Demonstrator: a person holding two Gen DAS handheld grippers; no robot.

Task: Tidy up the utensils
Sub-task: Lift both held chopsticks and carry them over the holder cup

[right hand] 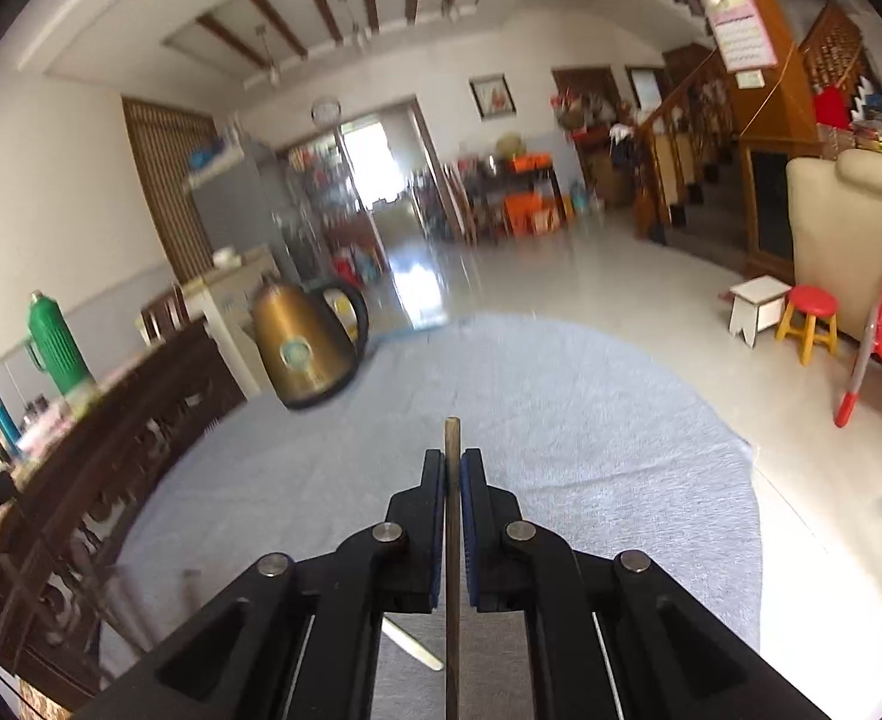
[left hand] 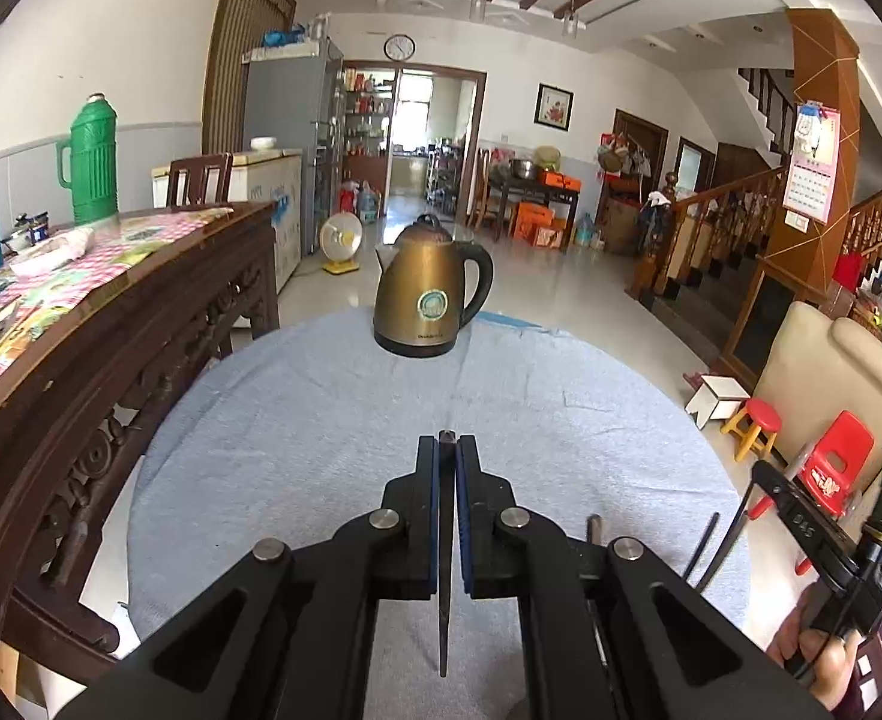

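Observation:
My left gripper (left hand: 447, 450) is shut on a thin dark utensil (left hand: 443, 588) that runs back between the pads, held above the round table's grey cloth (left hand: 333, 420). My right gripper (right hand: 454, 462) is shut on a thin brown stick-like utensil (right hand: 452, 600), held above the same cloth (right hand: 591, 450). A pale flat utensil end (right hand: 417, 651) shows under the right gripper. Dark thin utensils (left hand: 705, 546) lie at the table's right edge in the left wrist view. The right gripper's body (left hand: 825, 546) and the hand holding it show at the far right of that view.
A bronze electric kettle (left hand: 432, 294) stands at the far side of the table, also in the right wrist view (right hand: 306, 345). A carved dark wooden sideboard (left hand: 81, 372) with a green thermos (left hand: 90, 159) runs along the left. Red stools and a chair (right hand: 873, 330) stand on the right.

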